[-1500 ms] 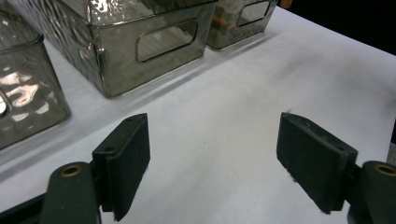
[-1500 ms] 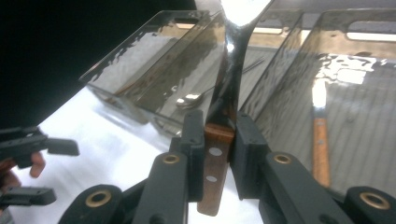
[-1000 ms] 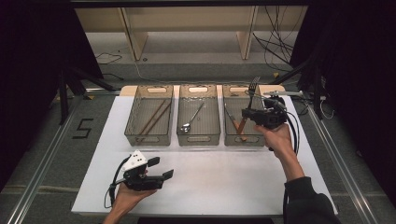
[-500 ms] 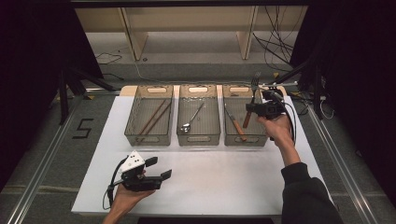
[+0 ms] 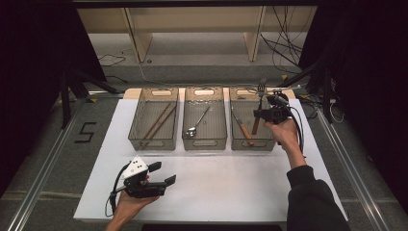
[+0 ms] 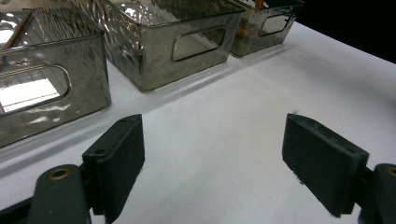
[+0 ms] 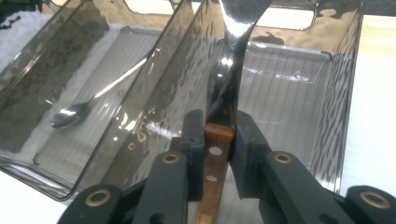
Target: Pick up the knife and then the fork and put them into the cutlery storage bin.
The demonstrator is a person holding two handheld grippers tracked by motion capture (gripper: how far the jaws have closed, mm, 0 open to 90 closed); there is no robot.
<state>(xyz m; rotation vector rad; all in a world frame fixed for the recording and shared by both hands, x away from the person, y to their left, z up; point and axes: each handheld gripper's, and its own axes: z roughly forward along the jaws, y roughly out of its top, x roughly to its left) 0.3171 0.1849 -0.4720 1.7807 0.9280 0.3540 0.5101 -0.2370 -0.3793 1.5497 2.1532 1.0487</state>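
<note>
Right gripper [image 5: 262, 114] clamped on wooden-handled fork [image 7: 219, 140], tines up, smoky bin [image 7: 336, 93] just beneath, left gripper [image 5: 161, 174] wide open, empty.

White desk [image 5: 231, 187] in front of the three bins lay bare, open for passing. The right bin [image 5: 240, 144], below the held fork [image 5: 259, 108], already carried a knife [image 5: 242, 127] along its left side; its walls hemmed the drop.

The fork [image 7: 219, 140] has a glossy metal neck and riveted wooden handle; the bins [image 5: 251, 144] are smoky, rippled clear plastic; the surface [image 6: 243, 121] is matt white; the spoon [image 7: 93, 100] is shiny metal.
</note>
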